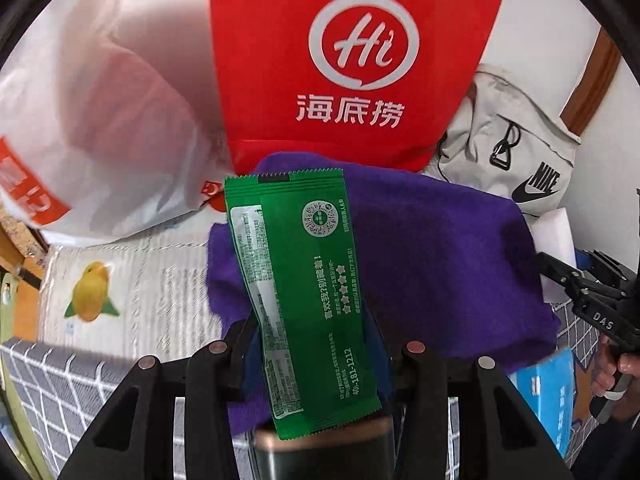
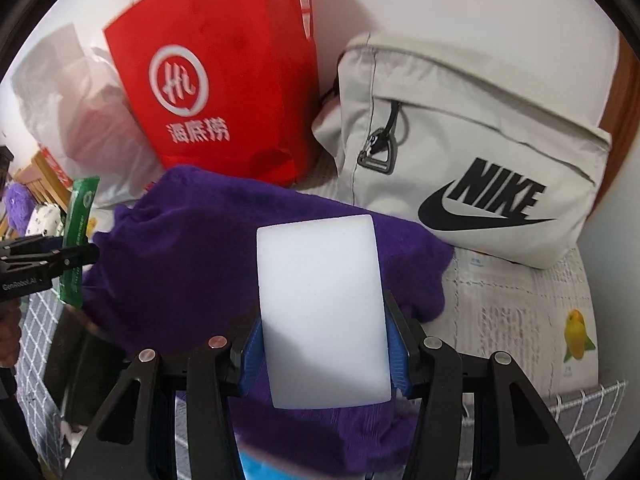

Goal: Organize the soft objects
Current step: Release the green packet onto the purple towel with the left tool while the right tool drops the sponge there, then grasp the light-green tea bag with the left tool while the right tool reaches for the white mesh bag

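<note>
My left gripper (image 1: 310,354) is shut on a green foil packet (image 1: 302,292) that stands up between its jaws. In the right wrist view the same green packet (image 2: 78,236) and the left gripper (image 2: 60,258) show at the far left. My right gripper (image 2: 324,354) is shut on a white sponge block (image 2: 322,308), held upright by blue pads (image 2: 396,350). Both hover over a purple plush cloth (image 1: 440,264), (image 2: 184,256). From the left wrist camera the right gripper (image 1: 568,280) shows at the right edge, with the white sponge (image 1: 556,232) partly hidden behind the cloth.
A red paper bag (image 1: 340,60), (image 2: 224,92) stands against the wall. A white plastic bag (image 1: 100,128) lies to its left, a beige Nike bag (image 2: 468,160), (image 1: 516,136) to its right. A lemon-print pack (image 1: 120,292), a grey checked bin rim (image 1: 52,380) and a blue box (image 1: 548,396) lie below.
</note>
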